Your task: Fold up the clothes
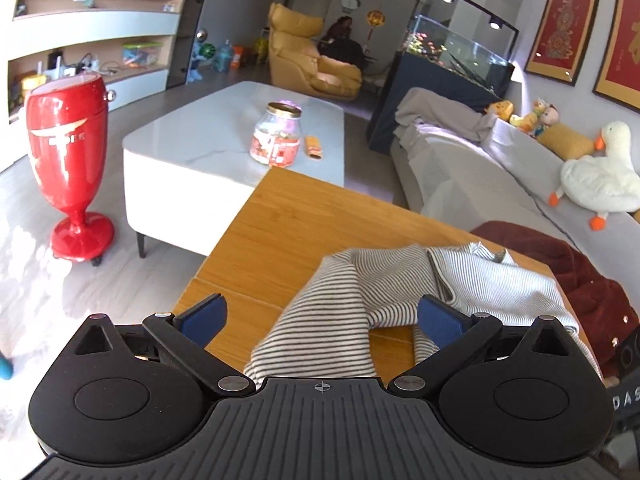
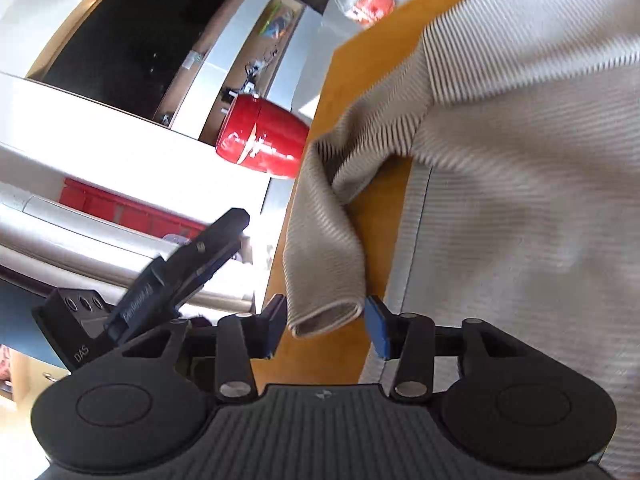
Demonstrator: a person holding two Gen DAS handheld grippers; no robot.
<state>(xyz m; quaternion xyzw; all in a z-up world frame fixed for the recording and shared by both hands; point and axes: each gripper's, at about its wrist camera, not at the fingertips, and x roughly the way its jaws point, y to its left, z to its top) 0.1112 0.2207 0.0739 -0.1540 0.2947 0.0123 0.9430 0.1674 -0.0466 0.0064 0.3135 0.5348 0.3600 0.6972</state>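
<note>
A grey-and-white striped top lies crumpled on the wooden table, one sleeve running toward the near edge. My left gripper is open above the table, its blue pads either side of that sleeve, not touching it. In the right wrist view the striped top fills the right side and its sleeve lies along the wooden table. My right gripper is open, with the sleeve cuff between its blue pads. The left gripper's body shows at the left.
A dark red fleece garment lies at the table's right end. Beyond stand a white coffee table with a jar, a red goblet-shaped stand on the floor, and a grey sofa with plush toys.
</note>
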